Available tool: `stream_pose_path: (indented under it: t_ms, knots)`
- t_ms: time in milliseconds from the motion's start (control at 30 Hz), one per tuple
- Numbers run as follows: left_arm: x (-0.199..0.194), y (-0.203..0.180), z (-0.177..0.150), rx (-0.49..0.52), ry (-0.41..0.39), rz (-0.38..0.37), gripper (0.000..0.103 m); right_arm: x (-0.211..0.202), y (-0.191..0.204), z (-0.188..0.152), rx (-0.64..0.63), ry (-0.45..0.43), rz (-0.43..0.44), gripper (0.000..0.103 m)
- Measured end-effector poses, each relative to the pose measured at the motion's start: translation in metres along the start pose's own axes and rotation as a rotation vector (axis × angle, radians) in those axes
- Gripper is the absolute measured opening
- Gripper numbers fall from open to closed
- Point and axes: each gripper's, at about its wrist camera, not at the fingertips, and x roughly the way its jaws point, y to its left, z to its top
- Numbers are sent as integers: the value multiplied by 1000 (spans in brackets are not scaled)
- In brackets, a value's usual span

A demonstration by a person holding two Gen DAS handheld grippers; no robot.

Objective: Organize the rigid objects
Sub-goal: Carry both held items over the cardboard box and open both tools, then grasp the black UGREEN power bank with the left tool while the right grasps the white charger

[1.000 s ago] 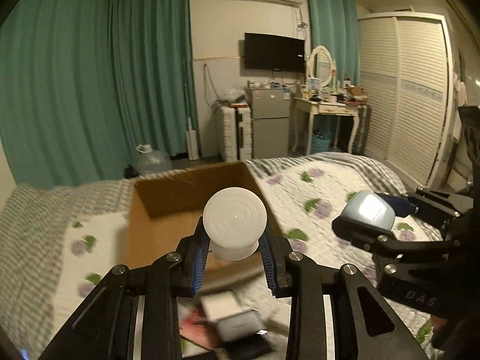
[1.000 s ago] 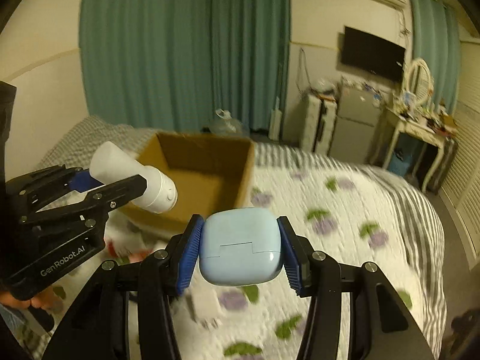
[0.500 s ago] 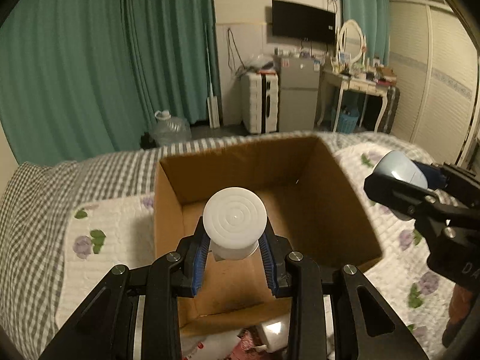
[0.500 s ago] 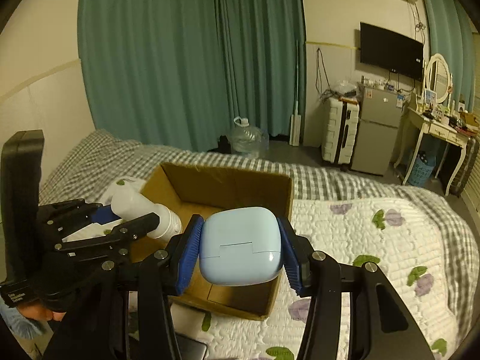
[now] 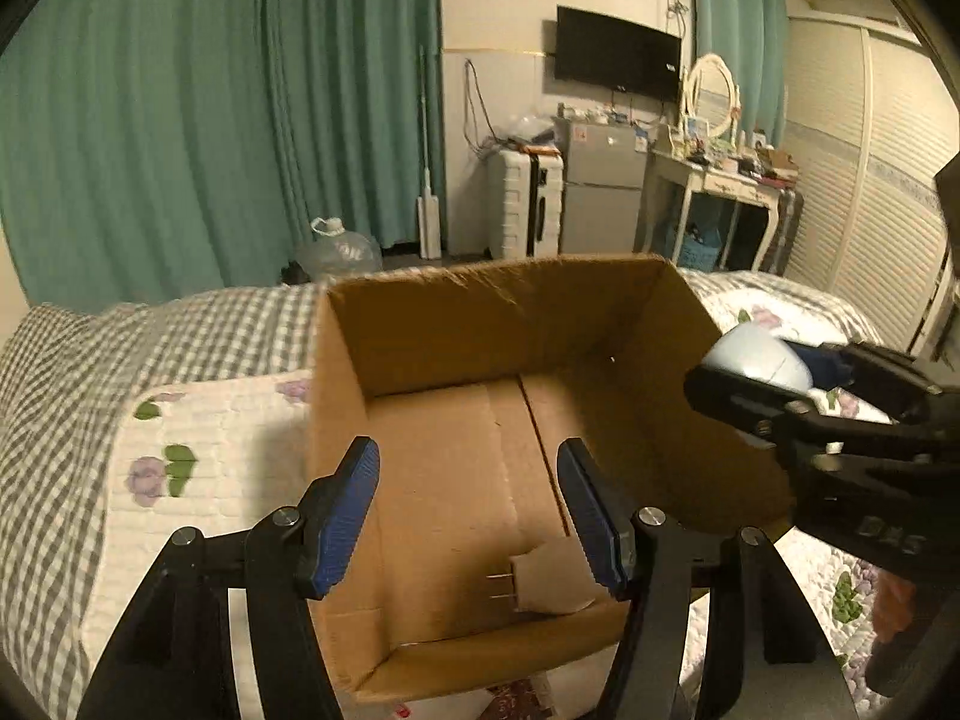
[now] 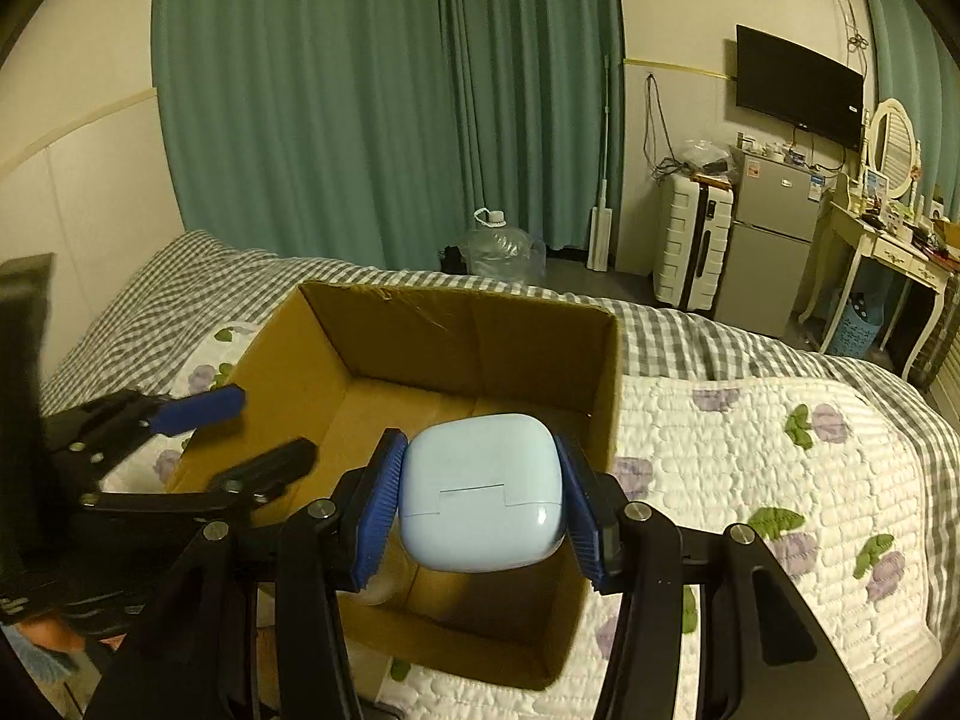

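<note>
Cardboard box (image 5: 420,324) sits open on the bed (image 6: 780,450). Left gripper (image 5: 468,504) hangs over it, fingers apart, nothing between them. Right gripper (image 6: 480,501) is clamped on a pale blue case (image 6: 483,492) above the box's right side (a white plug (image 5: 543,585) lies inside).

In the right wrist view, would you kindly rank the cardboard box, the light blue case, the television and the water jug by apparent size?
1. cardboard box
2. light blue case, enlarged by nearness to the camera
3. television
4. water jug, close to the television, so unsure
</note>
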Motion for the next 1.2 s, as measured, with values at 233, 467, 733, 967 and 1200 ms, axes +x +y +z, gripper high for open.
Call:
stream_pose_path:
  t_ms: [233, 467, 733, 967, 1200]
  knots:
    - [-45, 11, -1, -21, -55, 23, 64, -23, 2, -3, 29, -26, -17, 85]
    - [-94, 18, -27, -45, -67, 58, 65, -81, 10, -21, -14, -31, -62, 85]
    - [-109, 13, -85, -62, 3, 57, 65, -95, 12, -82, -86, 103, -76, 85]
    - [-87, -7, -126, -81, 87, 53, 65, -54, 13, -135, -103, 266, -26, 85]
    - [-68, -28, -136, -47, 141, 31, 65, -23, 8, -151, -82, 369, 5, 66]
